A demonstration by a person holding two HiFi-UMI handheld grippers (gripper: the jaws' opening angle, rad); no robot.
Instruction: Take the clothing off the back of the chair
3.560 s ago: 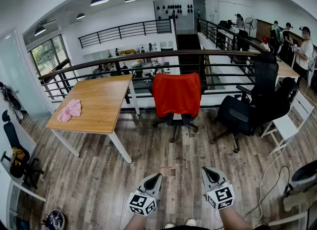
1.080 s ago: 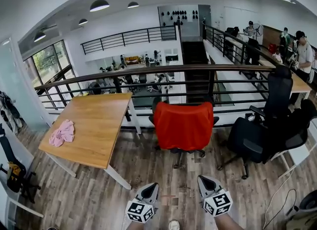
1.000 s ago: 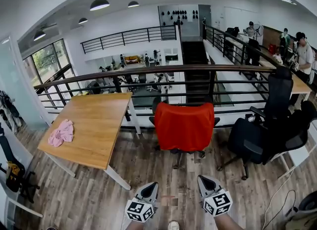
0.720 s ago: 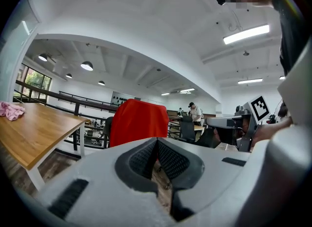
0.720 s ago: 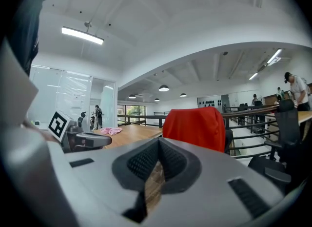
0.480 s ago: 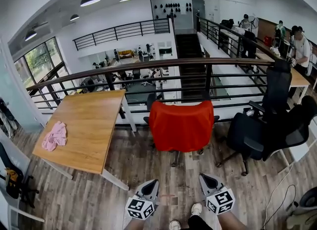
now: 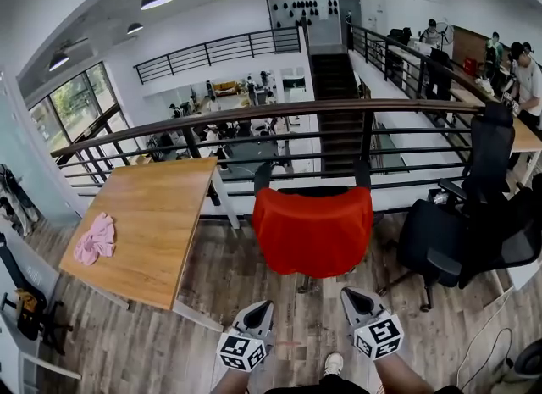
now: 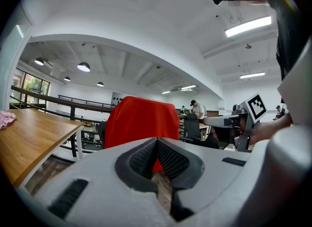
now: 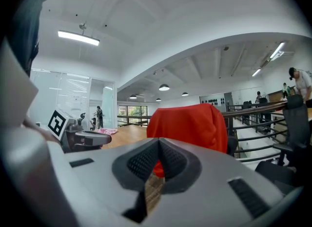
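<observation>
Red clothing [image 7: 313, 231] drapes over the chair [image 7: 318, 190] back at centre frame. I hold the left gripper [image 7: 263, 306] and right gripper [image 7: 348, 294] at bottom centre, both pinched together, empty, short of it.

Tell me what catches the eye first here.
The red garment draped over the back of the office chair, centre, before the railing. Left of it, a wooden table carries a crumpled pink cloth. At the bottom, the left gripper and right gripper are shut and empty, short of the chair.
</observation>
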